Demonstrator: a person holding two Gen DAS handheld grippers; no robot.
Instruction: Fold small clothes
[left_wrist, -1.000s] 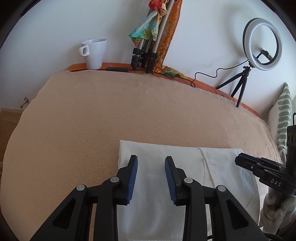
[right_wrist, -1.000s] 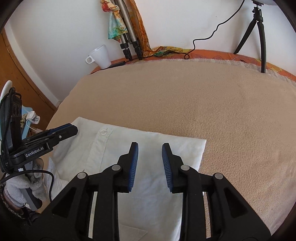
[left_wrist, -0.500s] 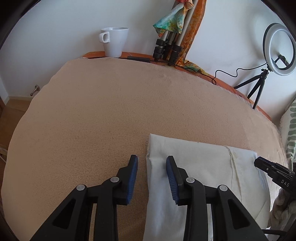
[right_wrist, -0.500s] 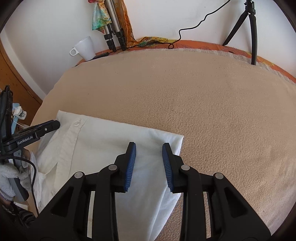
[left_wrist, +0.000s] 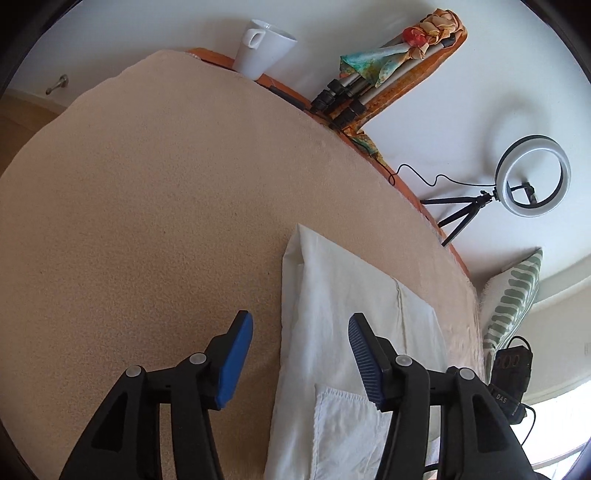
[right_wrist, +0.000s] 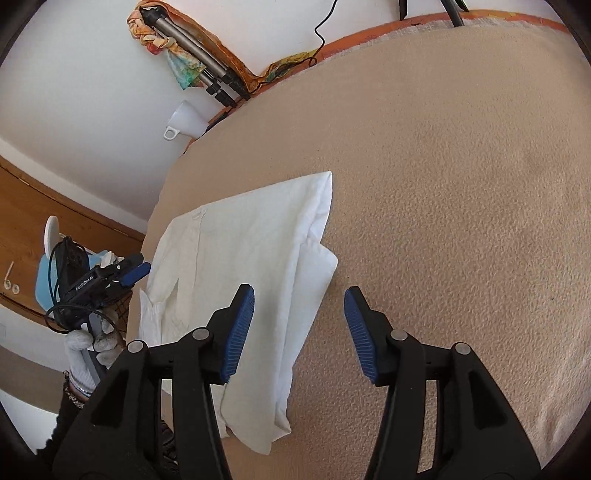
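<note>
Currently, in the left wrist view, the left gripper (left_wrist: 301, 360) occupies the lower middle of the frame with its jaws opening and nothing pressed between the blue pads; the left-hand edge of the white garment (left_wrist: 343, 306) runs up between them, one pad over the beige blanket (left_wrist: 147, 221) and the other over the cloth, a stance that appears chosen to straddle that edge for a pick-up. The garment lies flat in the lower right of the frame, already partly folded into a long panel with a seam down it and a smaller flap at the bottom. A white mug (left_wrist: 264, 48), a folded tripod (left_wrist: 351, 92) wrapped in a patterned scarf and a ring light (left_wrist: 532, 179) stand along the upper and right margins, well apart from the work. In the right wrist view, the right gripper (right_wrist: 299, 336) sits likewise at lower middle, its jaws opening and empty, straddling the garment's right-hand edge (right_wrist: 258, 258): the left pad over cloth, the right over bare blanket. The garment fills the left centre, its layered corner showing near the middle. At the left edge a gloved hand (right_wrist: 92, 343) carries the other gripper beside the cloth's far side. Judged from this mirrored placement, both tools are set to take opposite edges for the next fold.
</note>
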